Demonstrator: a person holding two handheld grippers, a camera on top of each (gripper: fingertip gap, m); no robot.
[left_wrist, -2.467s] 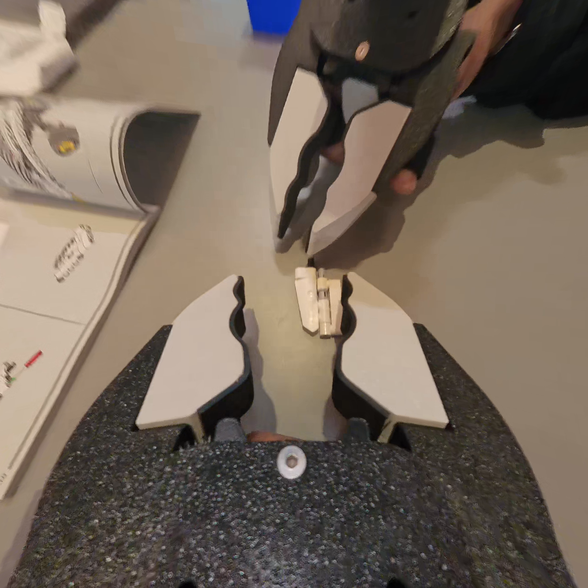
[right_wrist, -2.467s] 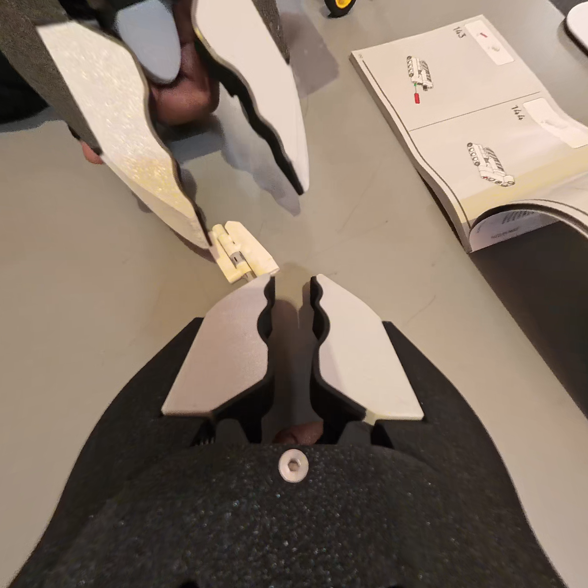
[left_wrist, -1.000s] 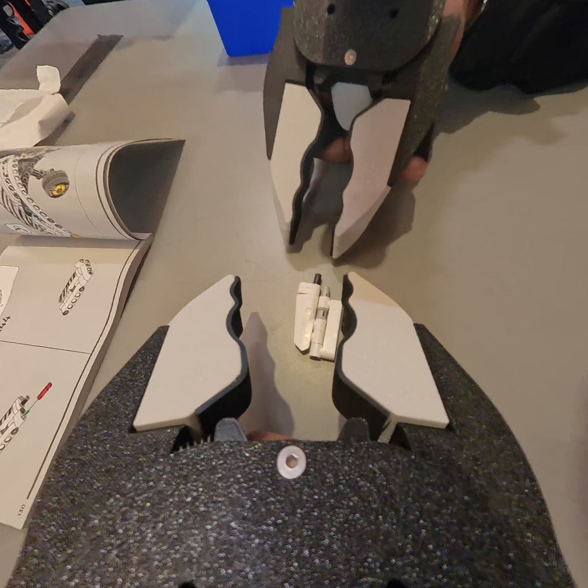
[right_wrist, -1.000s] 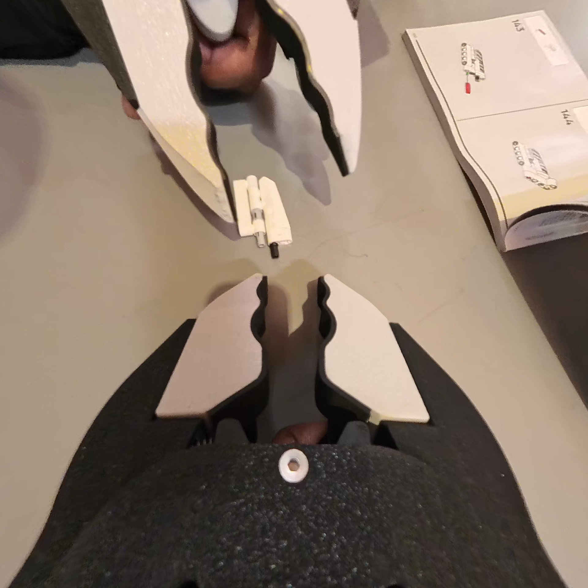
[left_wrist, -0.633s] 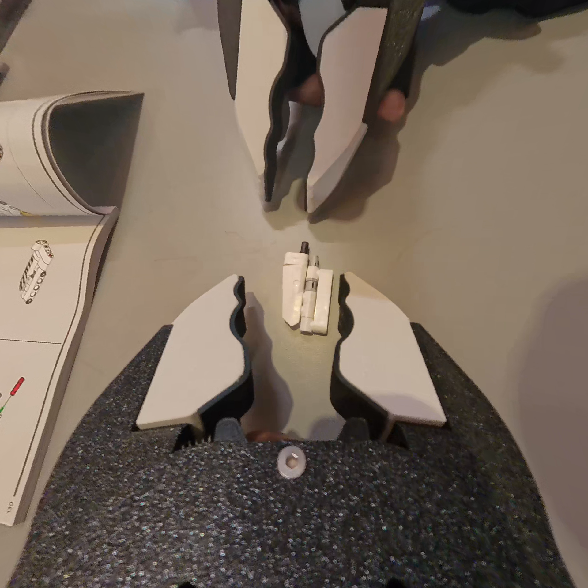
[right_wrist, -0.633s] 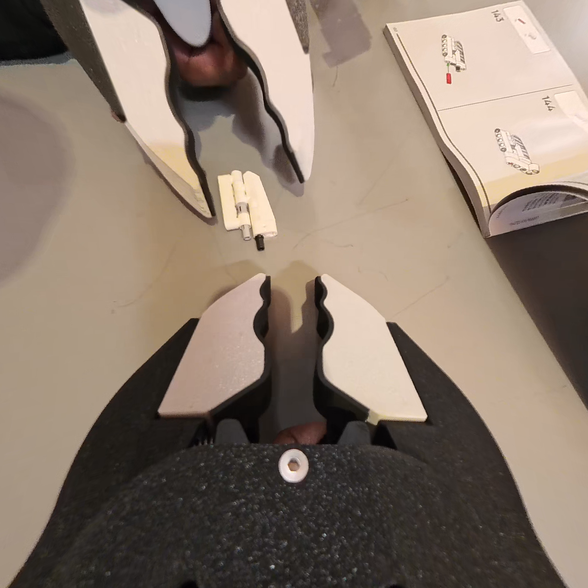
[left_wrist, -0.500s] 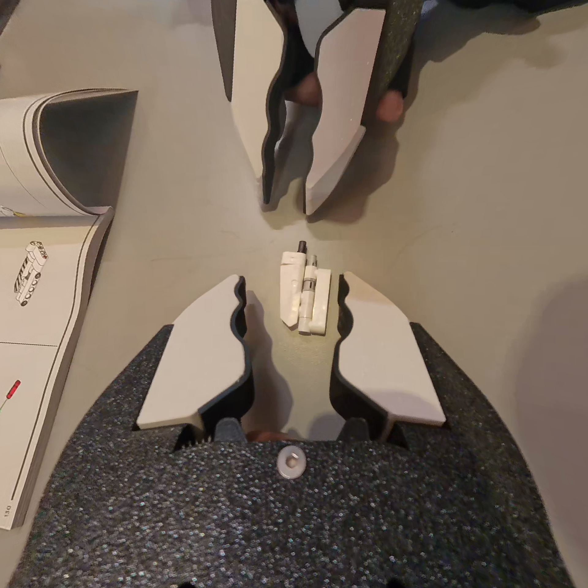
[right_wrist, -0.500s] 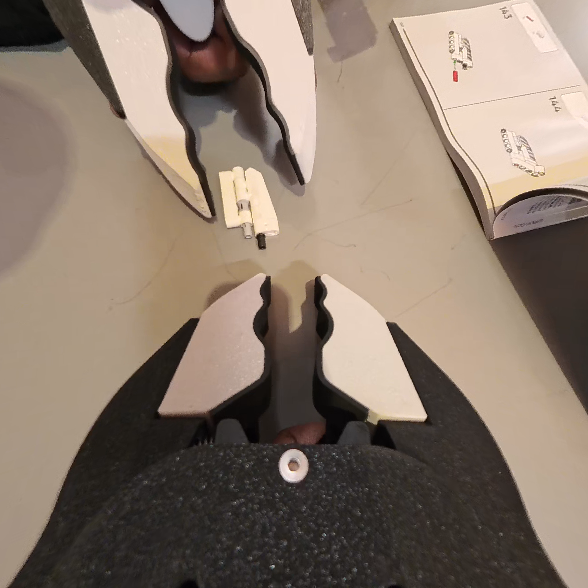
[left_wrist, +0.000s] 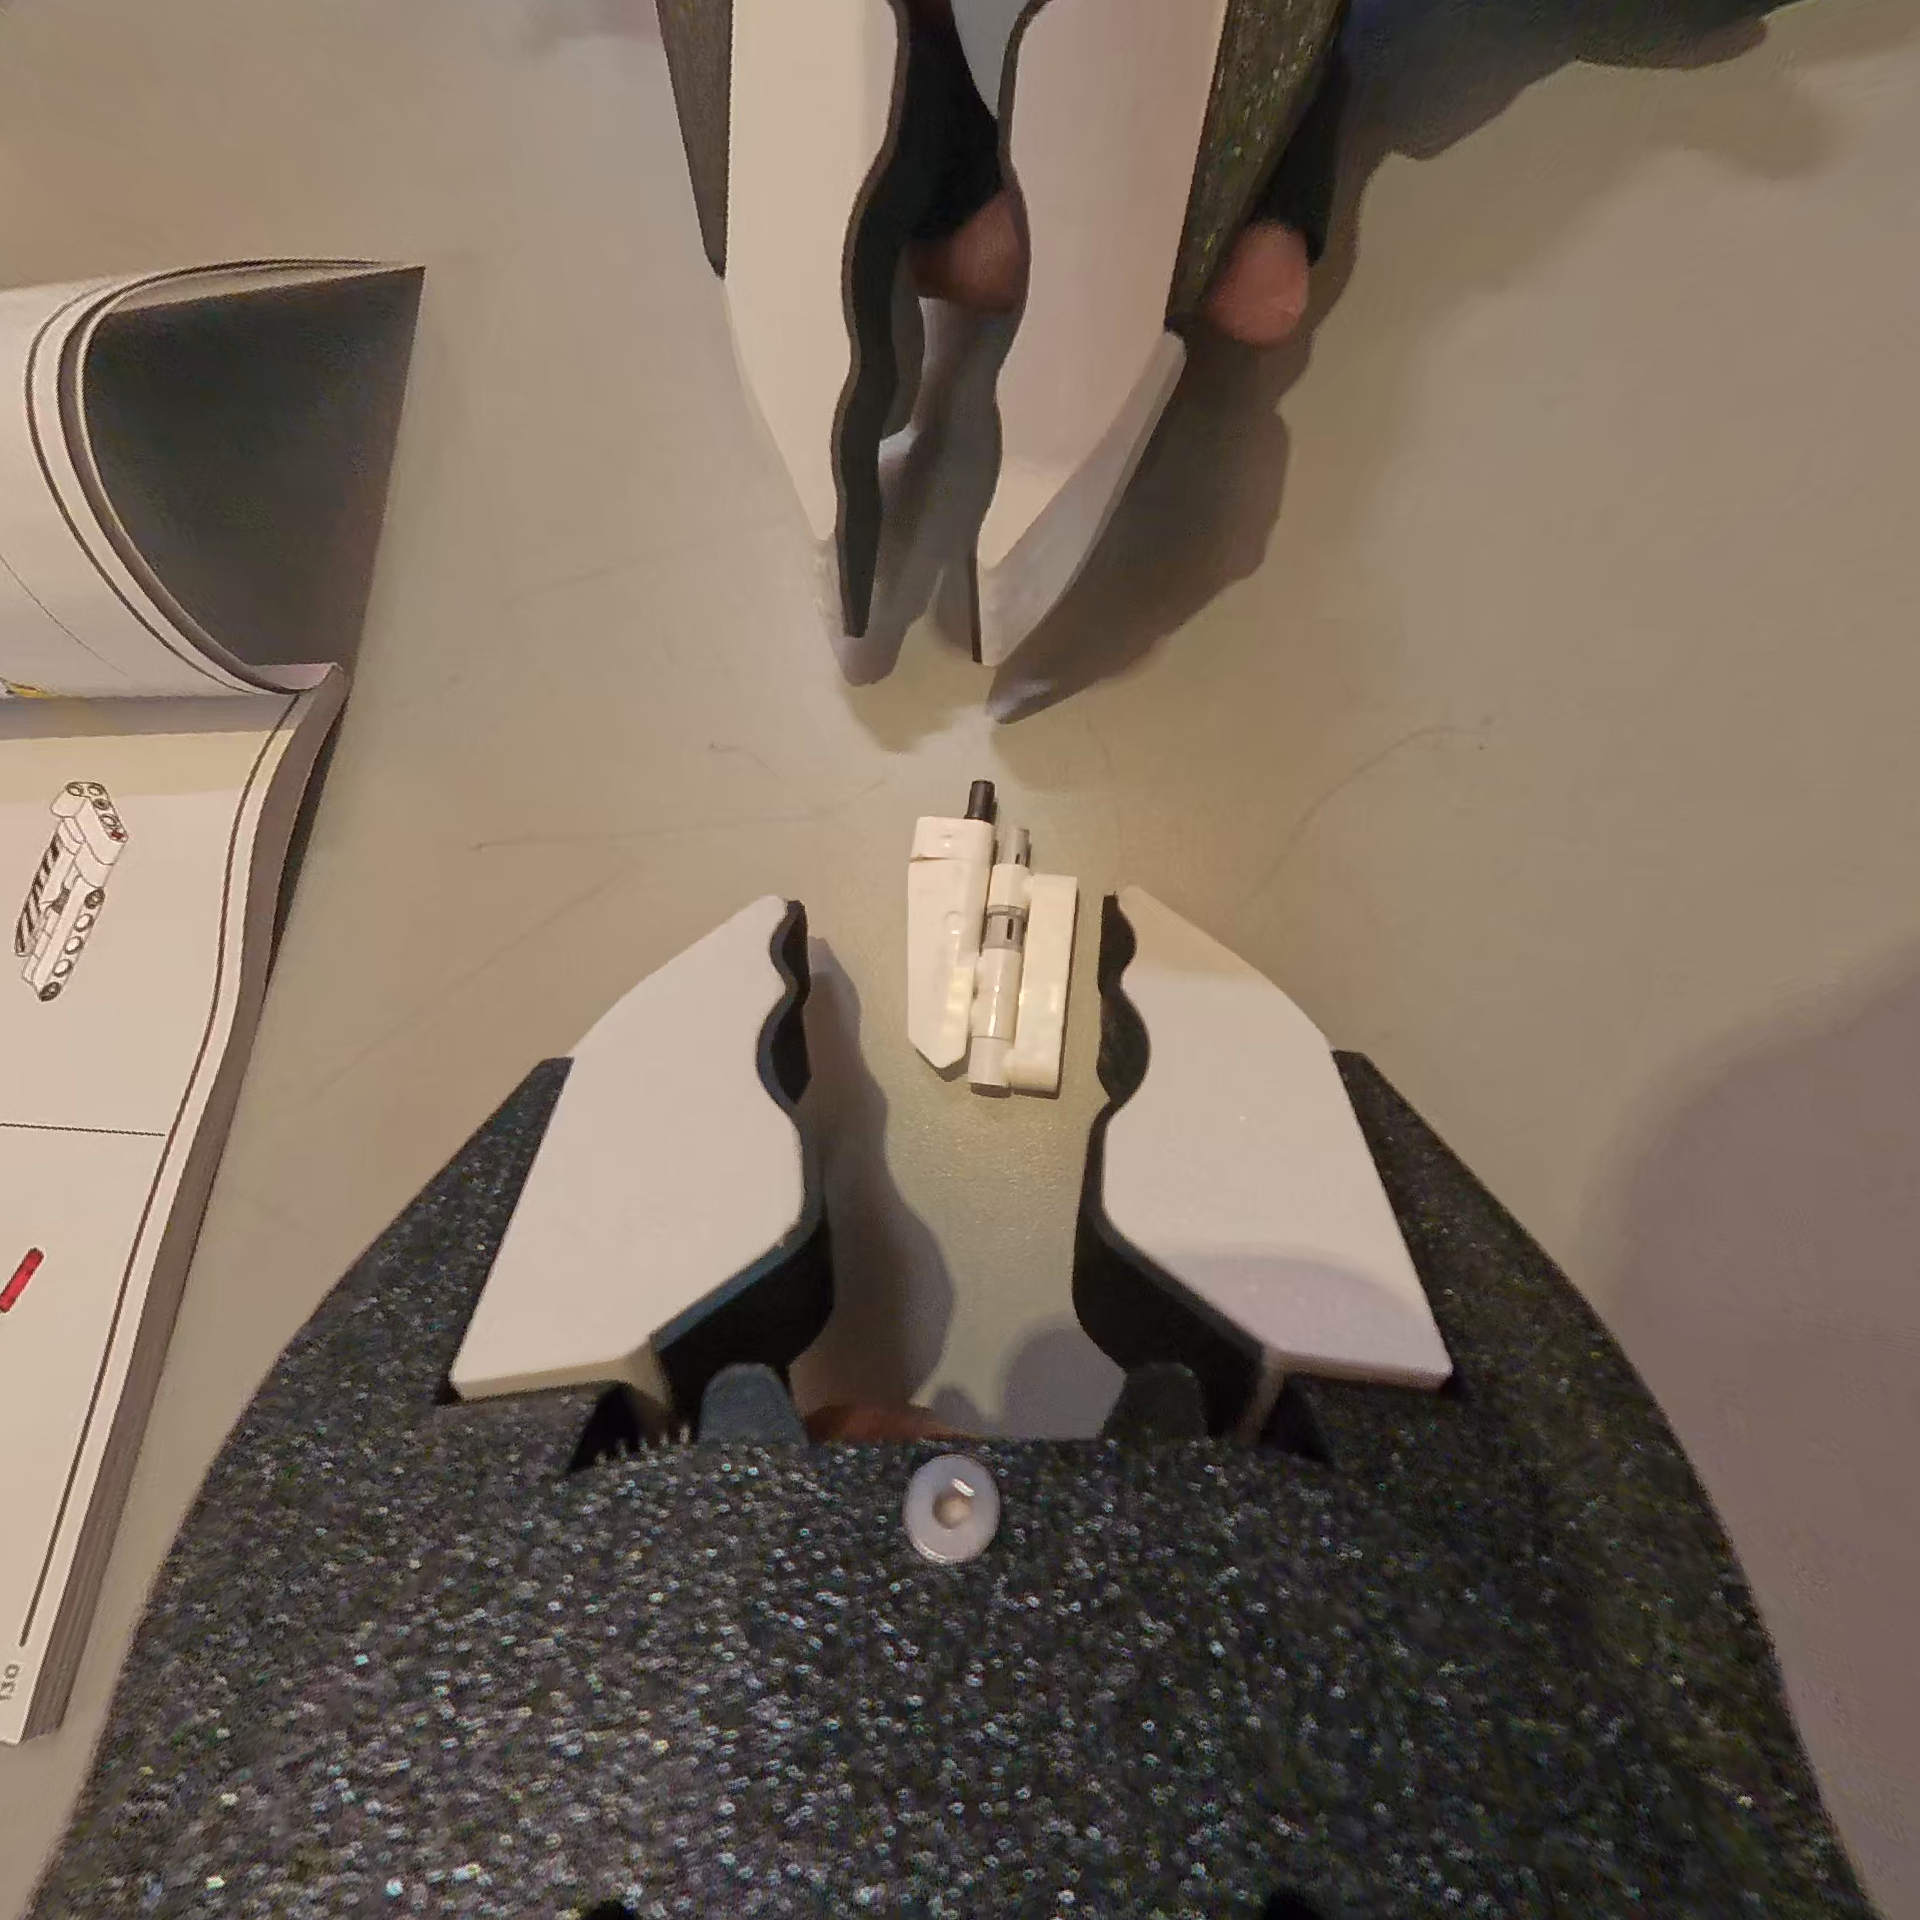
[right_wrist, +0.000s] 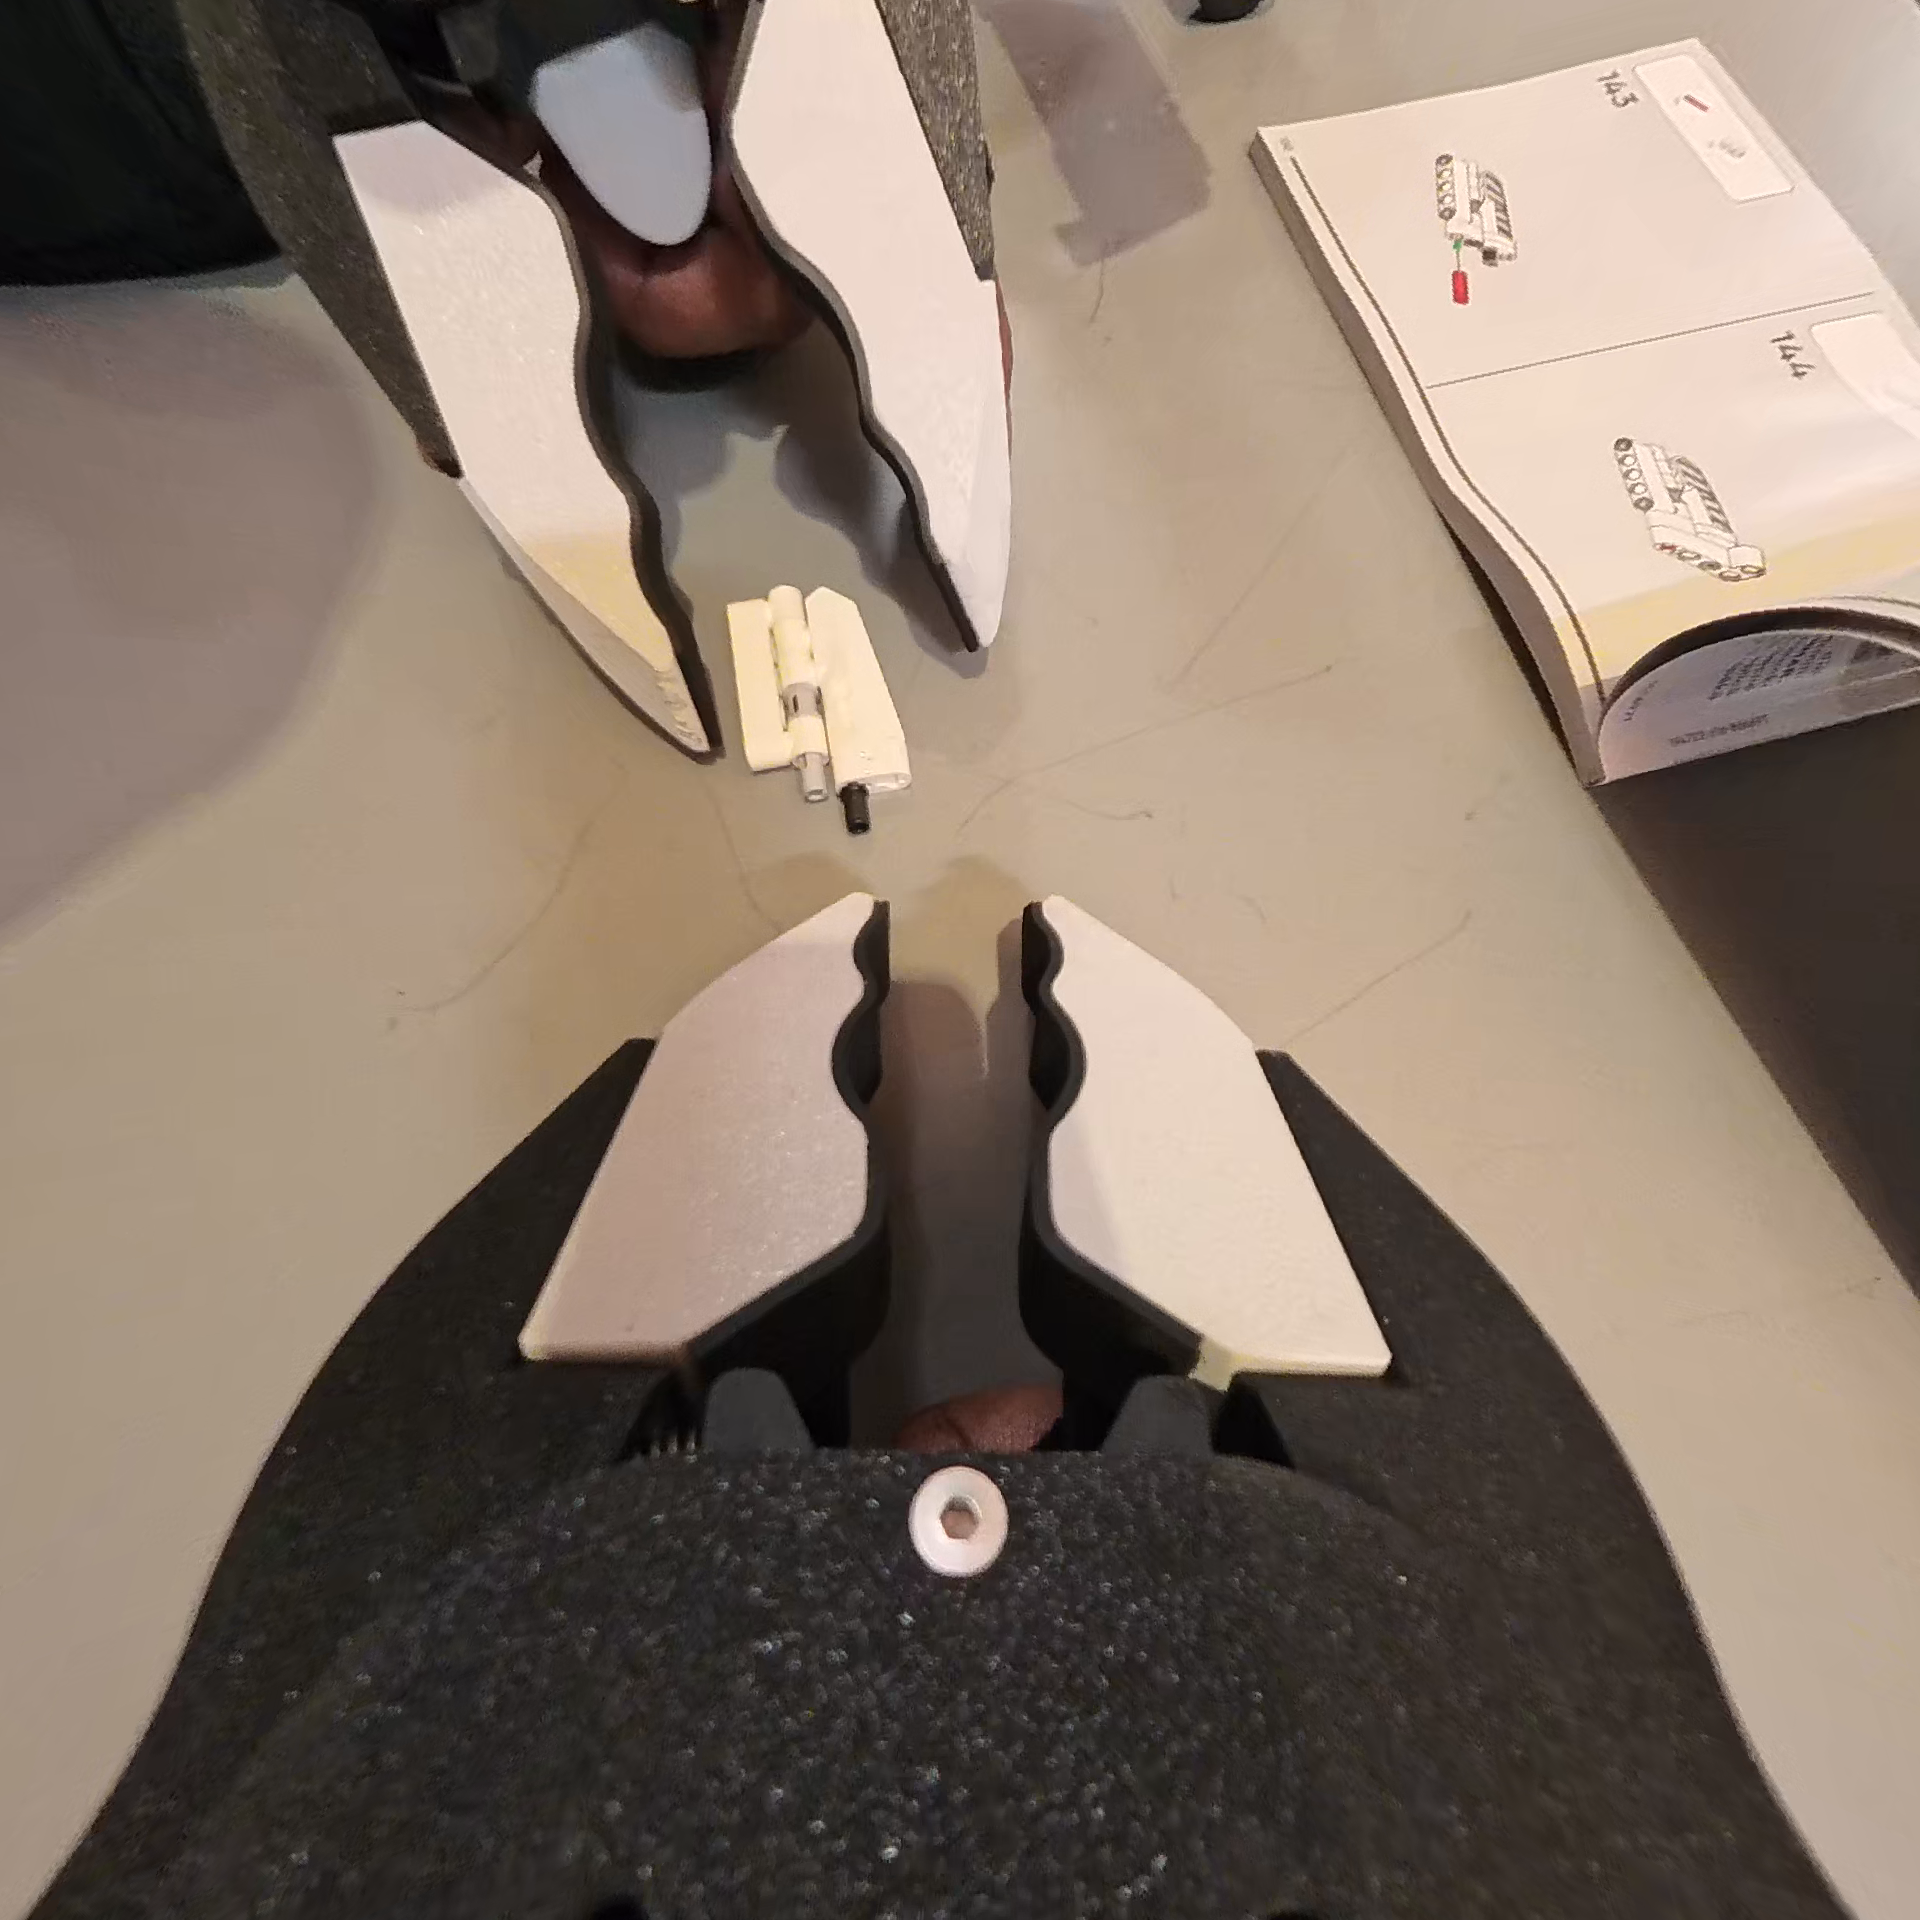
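Observation:
A small white brick assembly (left_wrist: 987, 966) with a black pin at its far end lies flat on the grey table. It sits between the fingertips of my left gripper (left_wrist: 951, 914), nearer the right pad, with a gap on both sides; the jaws are open and nothing is held. In the right wrist view the same assembly (right_wrist: 816, 691) lies between the left gripper's fingers (right_wrist: 665, 644). My right gripper (right_wrist: 956, 914) stands a little short of the assembly, its jaws narrowly open with only table between them. It also shows in the left wrist view (left_wrist: 914, 634).
An open instruction booklet lies at the left of the left wrist view (left_wrist: 114, 997) and at the right of the right wrist view (right_wrist: 1621, 343). A person's fingers (left_wrist: 1257, 296) hold the right gripper. My hands' fingertips stand some 5 centimeters from each other.
The left gripper's jaws have narrowed a little around the lying assembly without touching it. The right gripper's jaws have also narrowed and it has edged back from the assembly. The assembly has not moved.

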